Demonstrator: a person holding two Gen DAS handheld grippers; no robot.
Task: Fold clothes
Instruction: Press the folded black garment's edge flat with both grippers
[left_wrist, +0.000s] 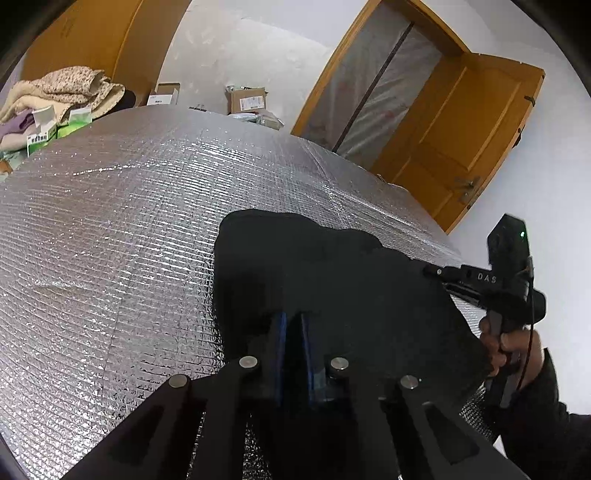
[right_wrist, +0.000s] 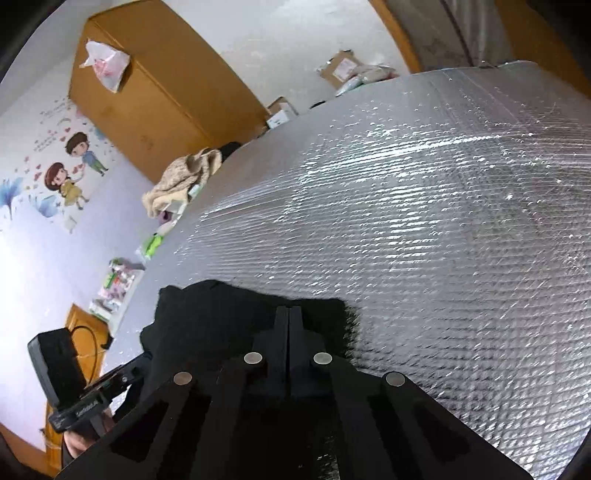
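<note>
A black garment (left_wrist: 332, 266) lies bunched on the silver foil mat (left_wrist: 129, 221), near its front edge. In the left wrist view my left gripper (left_wrist: 294, 319) has its blue pads (left_wrist: 282, 332) close together with black cloth in the narrow gap, at the garment's near side. My right gripper (left_wrist: 426, 271) comes in from the right, its tips pinched on the garment's right corner, which rises to meet them. In the right wrist view the right gripper (right_wrist: 290, 310) has its fingers pressed together over the garment (right_wrist: 221, 310). The left gripper (right_wrist: 142, 363) enters the cloth at the lower left.
The foil mat (right_wrist: 443, 221) stretches far ahead and to both sides. A heap of beige clothes (left_wrist: 62, 88) and small boxes (left_wrist: 44, 129) sit at its far left corner. Cardboard boxes (left_wrist: 247, 99), a wooden door (left_wrist: 461, 129) and a wardrobe (right_wrist: 147, 92) stand beyond. A hand (left_wrist: 506, 343) holds the right gripper.
</note>
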